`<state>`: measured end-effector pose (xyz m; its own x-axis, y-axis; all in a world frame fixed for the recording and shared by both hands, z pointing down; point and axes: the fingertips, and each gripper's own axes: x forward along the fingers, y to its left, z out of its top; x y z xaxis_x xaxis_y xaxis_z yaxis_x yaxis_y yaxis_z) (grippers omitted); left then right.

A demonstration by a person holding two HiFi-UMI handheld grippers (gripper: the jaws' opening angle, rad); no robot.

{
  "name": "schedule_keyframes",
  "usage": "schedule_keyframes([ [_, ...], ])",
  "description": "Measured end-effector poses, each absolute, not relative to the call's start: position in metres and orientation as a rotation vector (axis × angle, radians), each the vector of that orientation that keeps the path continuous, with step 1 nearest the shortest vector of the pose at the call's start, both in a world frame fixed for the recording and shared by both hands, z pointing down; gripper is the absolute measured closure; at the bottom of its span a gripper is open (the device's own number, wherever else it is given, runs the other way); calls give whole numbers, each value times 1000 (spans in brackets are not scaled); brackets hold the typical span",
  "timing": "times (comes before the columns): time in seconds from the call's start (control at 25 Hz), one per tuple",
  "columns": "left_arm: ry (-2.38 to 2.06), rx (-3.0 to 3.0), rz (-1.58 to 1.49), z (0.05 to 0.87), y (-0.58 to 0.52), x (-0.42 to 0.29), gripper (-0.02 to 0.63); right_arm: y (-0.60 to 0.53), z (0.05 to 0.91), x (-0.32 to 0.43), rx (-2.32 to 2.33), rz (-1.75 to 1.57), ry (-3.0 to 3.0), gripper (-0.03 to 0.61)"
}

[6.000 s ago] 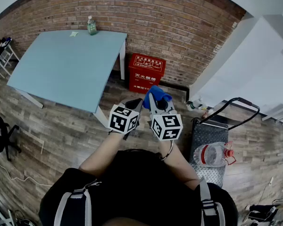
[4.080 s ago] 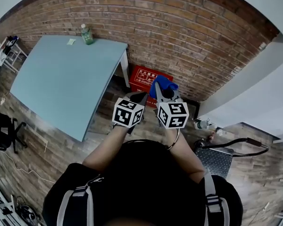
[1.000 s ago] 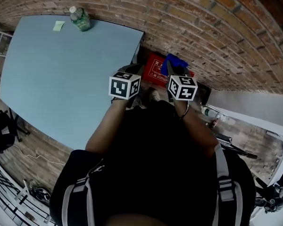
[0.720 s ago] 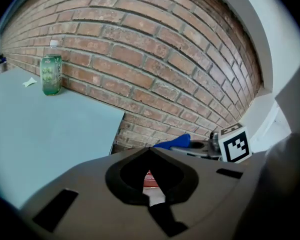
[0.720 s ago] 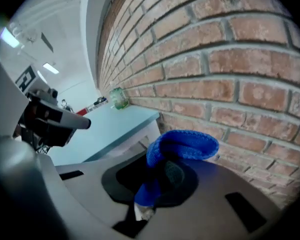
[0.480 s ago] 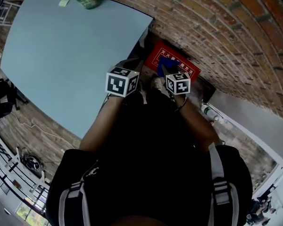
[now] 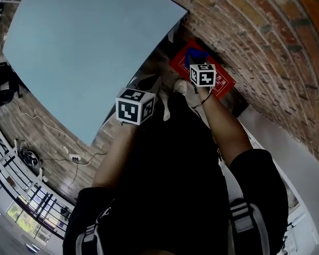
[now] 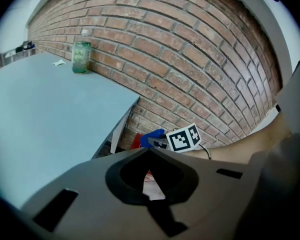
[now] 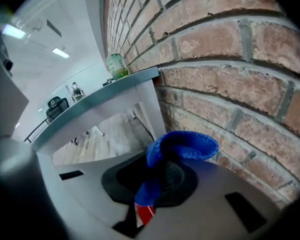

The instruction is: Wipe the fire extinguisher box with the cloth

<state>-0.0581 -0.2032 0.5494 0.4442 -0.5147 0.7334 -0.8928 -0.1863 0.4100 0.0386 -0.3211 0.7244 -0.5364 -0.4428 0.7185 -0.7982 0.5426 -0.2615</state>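
From the head view, the red fire extinguisher box (image 7: 225, 84) sits on the floor in the upper right of the frame. It is against the foot of the brick wall (image 7: 266, 31), just beside the corner of the pale blue table (image 7: 85, 41). The right gripper (image 7: 193, 62) reaches out over the box's top with the blue cloth (image 7: 195, 55) bunched at its tip. Whether the cloth presses on the lid I cannot tell from here. The left gripper (image 7: 151, 84) hangs back near the middle of the frame, off to the left of the box and clear of it.

In the left gripper view, its jaws meet at their tips with nothing between them. The table fills the left of the frame with a green bottle (image 8: 81, 57) standing at its far edge by the wall. Just above the jaws, near the centre, the cloth and the right gripper's marker cube (image 8: 184, 138) show, with a bit of the red box at the cloth's left edge.

In the right gripper view, the jaws are clamped on the cloth, which curls up in a loop above them at centre frame and hangs down through them. A sliver of the red box shows low in the frame, right under the cloth's hanging end. The wall fills the right side, very near.
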Motion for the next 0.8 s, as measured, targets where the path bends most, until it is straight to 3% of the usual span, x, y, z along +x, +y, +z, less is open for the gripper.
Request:
schedule_keyframes([
  [0.36,-1272,1729,589,561,-170,-84,620,-349,813,39,854,608,-1999,537],
  [0.8,-1223,1820,629,555,-196,-58,620,-331,813,111,928,744,-1860,537],
])
